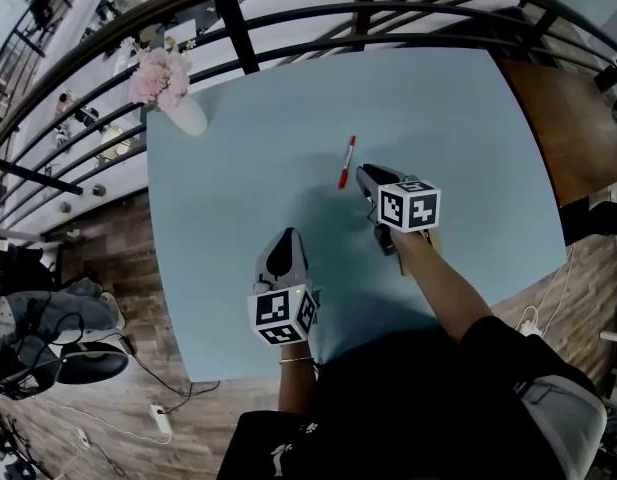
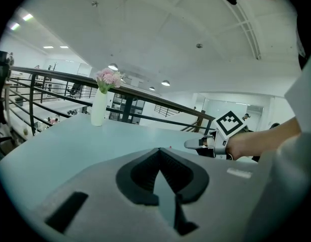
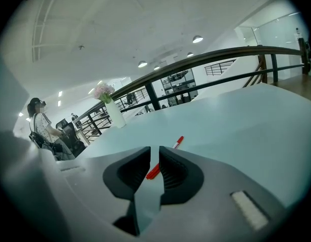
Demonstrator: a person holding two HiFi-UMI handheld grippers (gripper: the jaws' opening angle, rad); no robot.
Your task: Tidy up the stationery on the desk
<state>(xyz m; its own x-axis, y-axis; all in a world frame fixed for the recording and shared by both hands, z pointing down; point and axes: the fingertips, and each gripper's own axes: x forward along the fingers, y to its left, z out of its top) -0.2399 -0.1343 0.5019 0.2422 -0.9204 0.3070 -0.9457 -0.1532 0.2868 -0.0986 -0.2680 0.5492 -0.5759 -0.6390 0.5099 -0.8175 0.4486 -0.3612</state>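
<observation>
Two grippers hang over the pale blue table (image 1: pixel 258 158); the right gripper (image 1: pixel 366 174) has its jaws slightly parted and empty, the red pen (image 1: pixel 346 162) lying flat just beyond their tips; the left gripper (image 1: pixel 285 236), nearer, is clenched on nothing; a flower vase (image 1: pixel 184 114) stands far left.

A pale blue desk (image 1: pixel 468 118) stands close against a black metal railing (image 1: pixel 236 33) made of several horizontal bars under a broad top rail. Round the desk the floor (image 1: pixel 108 238) is grey-brown wood plank, and past the desk's right edge it turns a warmer brown. A white power strip (image 1: pixel 160 418) lies on the planks at the left. Beyond the railing a lower level (image 1: pixel 108 68) with a pale floor shows (the desk seems to sit on a mezzanine). Overhead is a plain white ceiling (image 2: pixel 160 29) with round recessed lights (image 3: pixel 197 39), all lit. Glass partitions (image 3: pixel 276 34) stand far off.
</observation>
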